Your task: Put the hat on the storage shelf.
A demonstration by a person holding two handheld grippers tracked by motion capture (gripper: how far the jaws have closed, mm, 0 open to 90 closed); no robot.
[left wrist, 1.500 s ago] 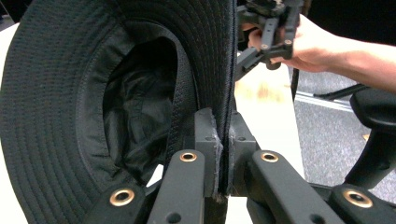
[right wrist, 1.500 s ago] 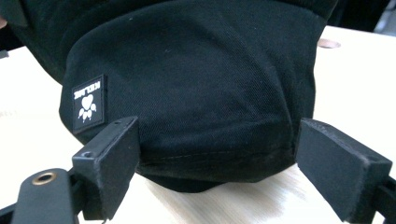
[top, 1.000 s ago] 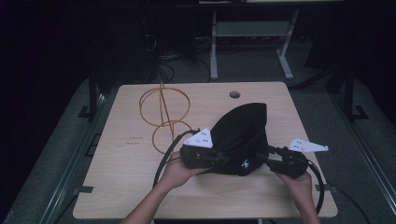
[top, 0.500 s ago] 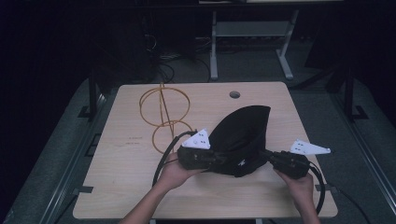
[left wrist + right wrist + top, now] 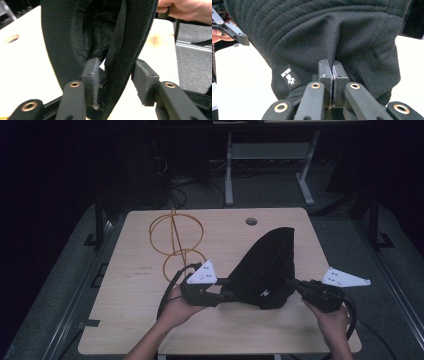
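Above the table (image 5: 125, 320), right hand-held gripper (image 5: 333, 72) pinches hat (image 5: 332, 37) (black).

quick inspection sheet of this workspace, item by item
surface: light wooden table with a round hole near the far edge
job's things: black bucket hat held up between both grippers, brim end toward the left one; small logo patch on its crown
clutter: orange wire frame of rings, standing on the far left of the table
grippers: left gripper open, jaws either side of the brim; right gripper shut on the hat's fabric
cables: black cable loops from the left gripper; more cables lie on the floor beyond the table
surroundings: dark room, grey metal stand behind the table
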